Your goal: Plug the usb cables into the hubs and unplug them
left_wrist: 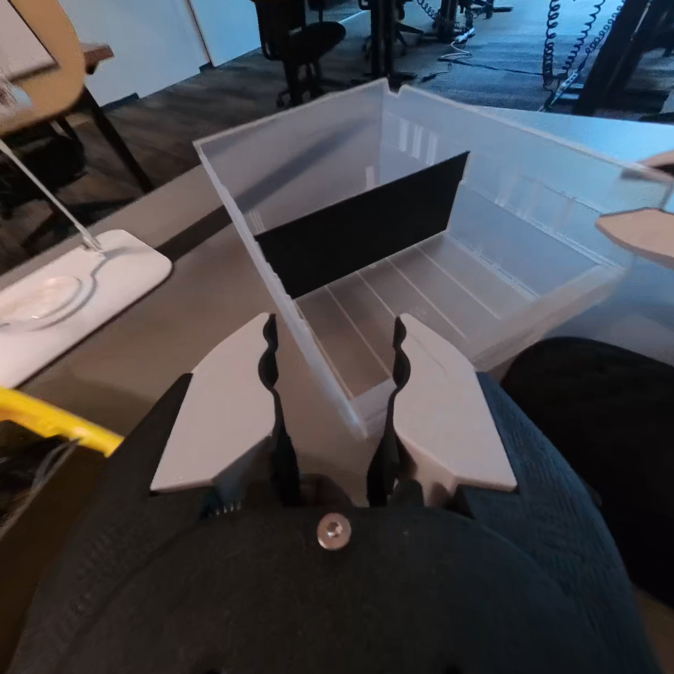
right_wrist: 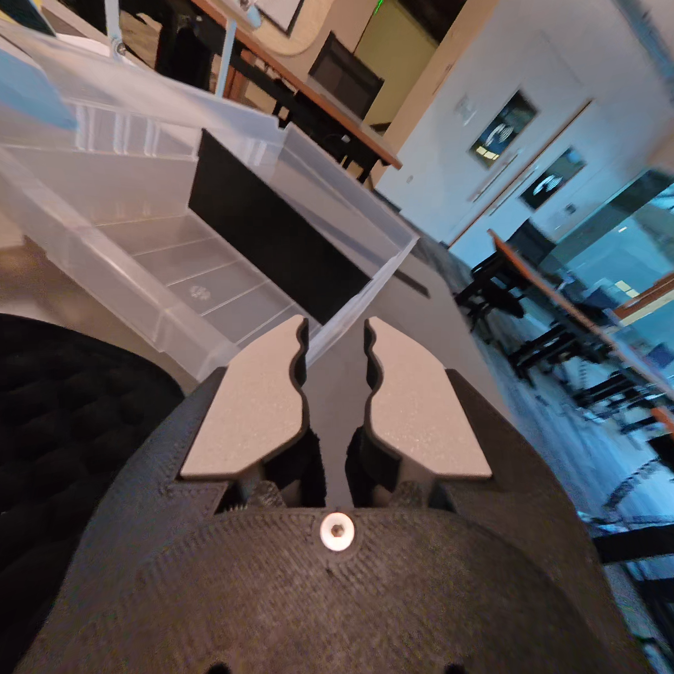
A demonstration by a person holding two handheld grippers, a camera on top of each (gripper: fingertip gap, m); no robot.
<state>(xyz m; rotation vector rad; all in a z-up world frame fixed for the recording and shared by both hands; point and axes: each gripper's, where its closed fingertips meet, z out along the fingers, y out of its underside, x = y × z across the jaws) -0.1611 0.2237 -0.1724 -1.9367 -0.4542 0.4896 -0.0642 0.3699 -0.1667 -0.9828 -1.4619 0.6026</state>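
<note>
Both grippers open: left gripper (left_wrist: 334, 321) straddles the left wall of the clear bin (left_wrist: 510, 175), right gripper (right_wrist: 335, 322) its right wall. No cables or hubs in view; bin w/ black divider (left_wrist: 364, 226) looks empty. Close both evenly on the walls, keep bin level on desk (left_wrist: 175, 328).

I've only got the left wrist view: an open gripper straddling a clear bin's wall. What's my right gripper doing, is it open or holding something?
Observer: The right gripper is open and holds nothing.
Operator: Where is it relative to the bin?
Observer: It is at the opposite end of the clear bin. The rim of that end wall runs down to the inner edge of one of its fingers.
Operator: Any cable or hub over on that side?
Observer: None shows. Past that wall there is only the dark table.
</note>
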